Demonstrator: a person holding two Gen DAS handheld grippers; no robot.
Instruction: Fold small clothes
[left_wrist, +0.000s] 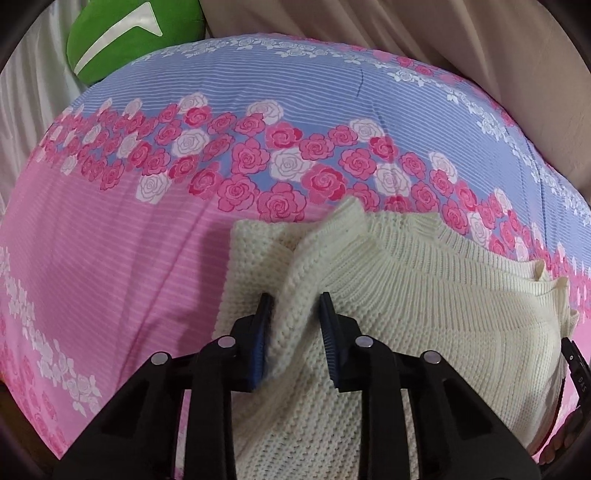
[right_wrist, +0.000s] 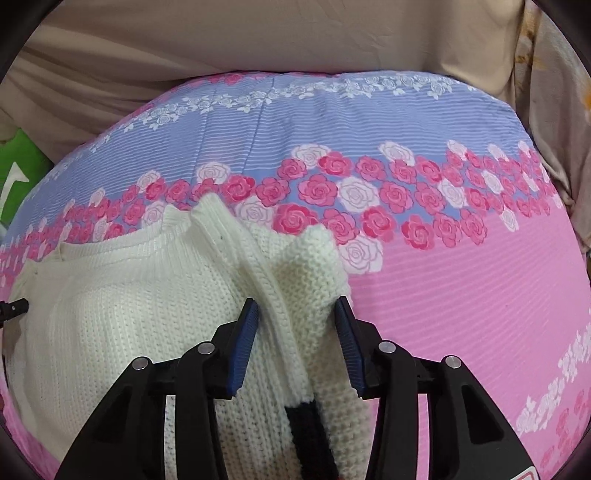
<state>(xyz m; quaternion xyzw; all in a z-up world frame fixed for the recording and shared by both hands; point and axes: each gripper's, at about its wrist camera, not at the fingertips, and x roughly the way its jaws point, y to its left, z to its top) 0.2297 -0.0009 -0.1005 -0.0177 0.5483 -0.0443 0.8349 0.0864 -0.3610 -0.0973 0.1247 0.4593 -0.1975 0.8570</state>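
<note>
We see a cream knitted sweater (left_wrist: 424, 295) lying on a bed covered with a sheet (left_wrist: 110, 258) that is pink and blue with a band of roses. The sweater lies near the front edge of the bed, and its ribbed collar points away from us toward the roses.

The left hand-held gripper (left_wrist: 295, 306) points down at the sweater. A raised fold of the knit stands between its two blue pads (left_wrist: 258, 332), and both pads press against it, so we judge that it is clenched on the sweater. In the right wrist view, the right hand-held gripper (right_wrist: 297, 306) also points down, and a bunch of the sweater (right_wrist: 295, 266), with a ribbed strip and a piece of coarser knit, fills the gap between its pads (right_wrist: 242, 343). The pads touch the fabric on both sides, so it is grasping the sweater too. Below this grip we see a dark stripe (right_wrist: 306, 435) on the knit.

A green cushion (left_wrist: 133, 37) with a white mark lies behind the bed on the left, and beige fabric (right_wrist: 221, 48) hangs behind the bed.
</note>
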